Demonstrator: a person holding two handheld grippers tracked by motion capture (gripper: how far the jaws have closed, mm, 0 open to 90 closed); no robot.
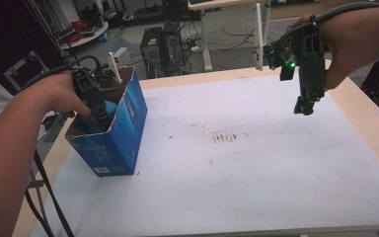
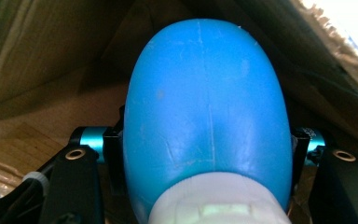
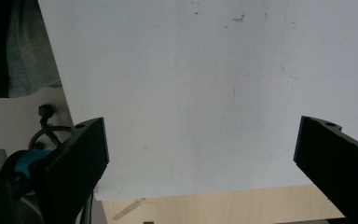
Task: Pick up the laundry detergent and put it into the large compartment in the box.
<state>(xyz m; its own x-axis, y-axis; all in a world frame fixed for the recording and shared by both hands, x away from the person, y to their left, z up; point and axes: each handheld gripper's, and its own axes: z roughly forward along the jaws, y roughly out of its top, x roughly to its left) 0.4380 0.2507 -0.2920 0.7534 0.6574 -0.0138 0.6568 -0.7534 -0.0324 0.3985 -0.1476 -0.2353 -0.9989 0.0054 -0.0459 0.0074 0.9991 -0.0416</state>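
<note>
Left gripper (image 1: 100,117), frame left, clamps a blue bulb (image 2: 205,121) inside the box (image 1: 123,133); advise a vertical lift clear of the walls. Right gripper (image 1: 304,107) gapes idle, upper right.

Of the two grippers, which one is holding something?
The left gripper, reaching into the blue cardboard box, grips a blue rounded object. The right gripper hangs open above the table.
</note>
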